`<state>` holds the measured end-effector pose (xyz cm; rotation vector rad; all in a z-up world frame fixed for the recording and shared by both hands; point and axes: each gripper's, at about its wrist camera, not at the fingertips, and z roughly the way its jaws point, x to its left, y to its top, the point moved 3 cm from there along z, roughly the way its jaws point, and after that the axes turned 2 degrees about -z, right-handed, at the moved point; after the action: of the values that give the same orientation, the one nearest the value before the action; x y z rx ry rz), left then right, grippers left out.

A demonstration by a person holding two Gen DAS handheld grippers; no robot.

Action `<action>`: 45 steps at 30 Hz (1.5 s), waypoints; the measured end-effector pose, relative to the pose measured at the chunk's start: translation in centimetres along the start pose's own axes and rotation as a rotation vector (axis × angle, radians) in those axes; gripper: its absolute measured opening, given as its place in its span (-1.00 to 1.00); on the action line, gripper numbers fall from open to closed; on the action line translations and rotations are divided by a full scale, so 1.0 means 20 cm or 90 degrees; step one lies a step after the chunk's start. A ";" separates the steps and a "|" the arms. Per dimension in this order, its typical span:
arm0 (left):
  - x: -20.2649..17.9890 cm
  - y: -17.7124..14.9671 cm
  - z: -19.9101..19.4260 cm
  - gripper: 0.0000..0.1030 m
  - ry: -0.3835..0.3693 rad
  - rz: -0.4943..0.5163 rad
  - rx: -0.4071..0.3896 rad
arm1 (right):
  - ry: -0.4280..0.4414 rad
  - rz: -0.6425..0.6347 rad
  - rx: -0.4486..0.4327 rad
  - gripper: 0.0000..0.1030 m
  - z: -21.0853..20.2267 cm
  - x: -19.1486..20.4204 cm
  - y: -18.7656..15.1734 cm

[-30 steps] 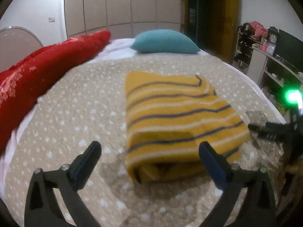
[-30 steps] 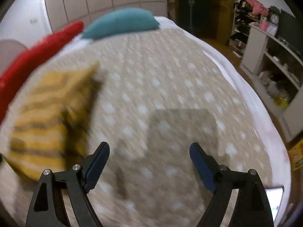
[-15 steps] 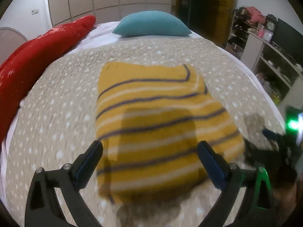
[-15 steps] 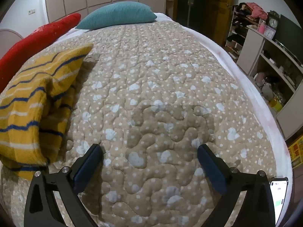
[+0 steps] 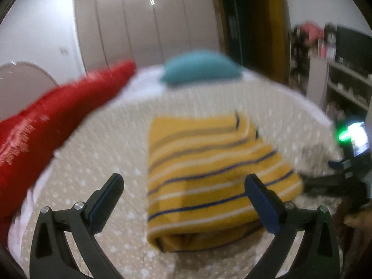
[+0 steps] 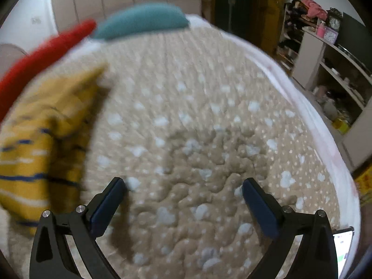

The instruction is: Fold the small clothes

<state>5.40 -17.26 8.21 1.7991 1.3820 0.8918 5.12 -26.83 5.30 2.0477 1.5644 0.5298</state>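
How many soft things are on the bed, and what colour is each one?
Yellow striped folded garment: 1
Teal pillow: 1
Red blanket: 1
Total: 3, all lying on the beige dotted quilt.

Light: warm indoor light from overhead — a glare patch on the pale wardrobe doors (image 5: pixel 130 18) at the top of the left view
Glow: a green lamp (image 5: pixel 344 136) flares at that view's right edge
Blur: both views smeared by motion; the striped yellow garment (image 5: pixel 209 176) and teal pillow (image 6: pixel 141 19) are soft-edged
Sharpest: the gripper fingers (image 6: pixel 105 207) at the bottom
Shadow: dim patches on the bedspread (image 6: pixel 209 127) near its front edge
Distortion: fisheye bending, dark corners
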 end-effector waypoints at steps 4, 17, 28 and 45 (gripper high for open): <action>-0.03 0.00 -0.01 1.00 -0.002 -0.006 -0.005 | -0.023 0.004 -0.032 1.00 -0.02 0.03 -0.01; -0.07 -0.08 -0.17 1.00 -0.054 -0.027 -0.003 | -0.002 0.021 -0.036 1.00 -0.02 0.00 -0.02; -0.05 -0.15 0.11 1.00 -0.006 -0.044 0.136 | -0.002 0.020 -0.036 1.00 -0.02 0.00 -0.02; -0.03 -0.20 0.19 1.00 0.002 -0.058 0.151 | -0.002 0.020 -0.036 1.00 -0.02 0.00 -0.02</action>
<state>6.58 -17.44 2.84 1.8896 1.6146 0.7070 4.61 -26.68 5.32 2.0330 1.5003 0.5759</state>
